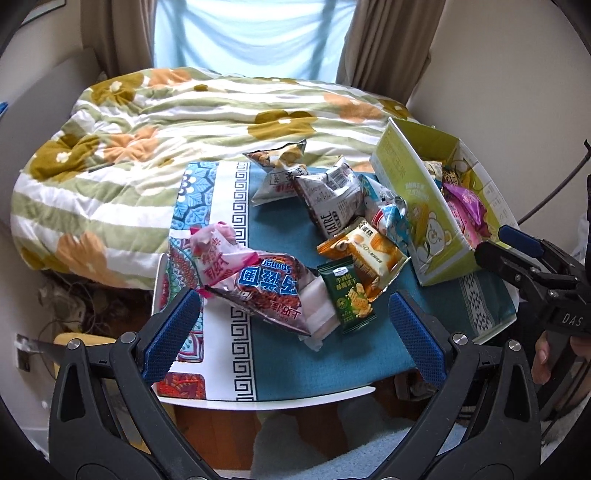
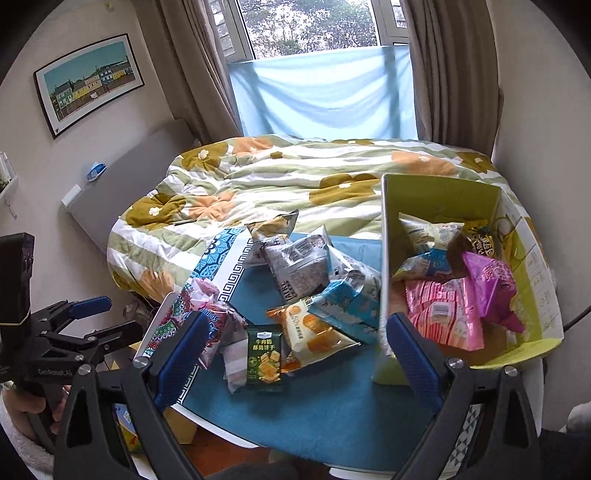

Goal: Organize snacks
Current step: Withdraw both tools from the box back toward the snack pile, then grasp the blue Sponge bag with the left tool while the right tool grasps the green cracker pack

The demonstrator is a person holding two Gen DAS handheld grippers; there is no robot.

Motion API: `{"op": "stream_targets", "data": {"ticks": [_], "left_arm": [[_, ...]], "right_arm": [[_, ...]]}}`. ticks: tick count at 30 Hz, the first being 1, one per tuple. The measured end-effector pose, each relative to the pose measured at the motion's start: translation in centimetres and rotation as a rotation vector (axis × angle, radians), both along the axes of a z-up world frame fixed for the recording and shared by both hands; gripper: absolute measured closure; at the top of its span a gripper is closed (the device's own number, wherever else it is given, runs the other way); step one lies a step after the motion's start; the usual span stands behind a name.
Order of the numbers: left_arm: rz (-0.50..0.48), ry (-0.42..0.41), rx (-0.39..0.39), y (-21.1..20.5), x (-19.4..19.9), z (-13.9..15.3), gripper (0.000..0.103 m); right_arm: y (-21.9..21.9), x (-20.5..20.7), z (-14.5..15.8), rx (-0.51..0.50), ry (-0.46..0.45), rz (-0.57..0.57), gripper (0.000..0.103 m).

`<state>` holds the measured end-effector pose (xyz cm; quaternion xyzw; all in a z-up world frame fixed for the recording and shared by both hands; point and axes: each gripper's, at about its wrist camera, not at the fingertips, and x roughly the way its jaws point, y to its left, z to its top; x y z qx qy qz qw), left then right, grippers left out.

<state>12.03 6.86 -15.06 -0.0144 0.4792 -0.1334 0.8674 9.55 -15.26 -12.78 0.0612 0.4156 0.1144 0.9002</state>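
Several snack packs lie heaped on a small table with a blue cloth (image 1: 295, 373) (image 2: 332, 413). Among them are a small green biscuit pack (image 1: 349, 301) (image 2: 264, 360), an orange pack (image 1: 365, 251) (image 2: 314, 334), a brown pack with a blue label (image 1: 266, 291) and a pink pack (image 1: 214, 251). At the table's right an open yellow-green box (image 1: 417, 177) (image 2: 443, 195) holds pink packs (image 2: 443, 317) and other snacks. My left gripper (image 1: 293, 332) (image 2: 123, 314) hovers open over the table's near left. My right gripper (image 2: 299, 354) (image 1: 489, 242) is open beside the box's near corner. Neither holds anything.
Behind the table lies a bed with a flowered quilt (image 1: 166, 140) (image 2: 277, 173). Beyond it are curtains and a window (image 2: 317, 29). A framed picture (image 2: 88, 83) hangs on the left wall. A hand (image 1: 543, 354) grips the right gripper's handle. Wooden floor shows below the table.
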Motion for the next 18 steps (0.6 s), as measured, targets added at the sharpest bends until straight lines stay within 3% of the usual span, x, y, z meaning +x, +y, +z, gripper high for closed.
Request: {"op": "stream_targets", "data": {"ticks": [11,18], "left_arm": [[-0.167,0.083,0.009,0.7,3.9,-6.8,0.006],[-0.187,0.079,0.113,-0.2,6.2,-9.9,0.006]], "right_arm": [[5.8,0.0,-6.7,-0.078,0.066,-0.048,0.007],[7.6,1.2,-10.2,-0.148,0.098,0.004,0.008]]}}
